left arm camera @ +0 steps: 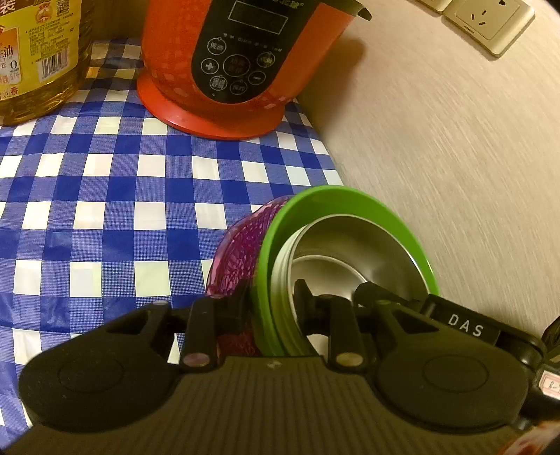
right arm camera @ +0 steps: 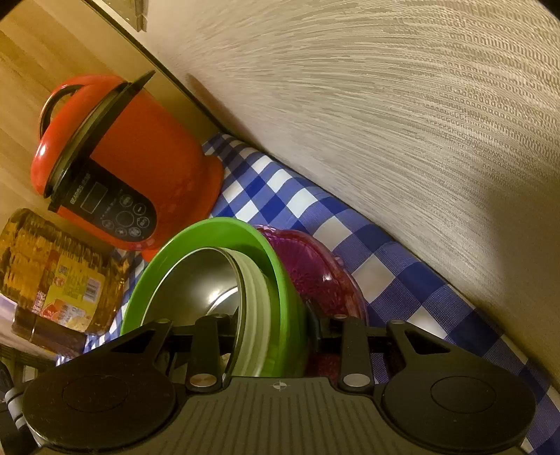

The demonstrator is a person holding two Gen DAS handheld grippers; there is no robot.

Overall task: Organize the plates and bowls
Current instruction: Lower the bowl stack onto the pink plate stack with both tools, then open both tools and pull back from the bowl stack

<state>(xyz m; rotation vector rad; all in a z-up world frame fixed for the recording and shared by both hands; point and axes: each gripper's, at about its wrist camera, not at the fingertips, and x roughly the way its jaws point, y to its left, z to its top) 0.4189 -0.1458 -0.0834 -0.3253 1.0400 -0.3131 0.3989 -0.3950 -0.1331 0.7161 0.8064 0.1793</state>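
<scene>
Both jaws pinch the same nested stack from opposite sides. From the left wrist view, the left gripper [left arm camera: 271, 304] clamps the rims of the green bowl [left arm camera: 315, 197] and the purple plate [left arm camera: 241, 241] behind it, one finger outside the plate, the other inside the bowl. The steel bowl [left arm camera: 350, 245] sits nested in the green one. The right gripper's black body, marked DAS, shows at the far rim.

From the right wrist view, the right gripper [right arm camera: 276, 329] grips the rim in the same way: one finger lies inside the steel bowl [right arm camera: 196, 280], the other beyond the green bowl [right arm camera: 217, 231], against the plate [right arm camera: 315, 266]. The stack stands tilted on edge over the checked cloth [left arm camera: 105, 175], close to the wall [left arm camera: 455, 140]. Behind it stand a red cooker [left arm camera: 227, 52] and an oil bottle [left arm camera: 38, 52]; a socket [left arm camera: 486, 17] is on the wall.
</scene>
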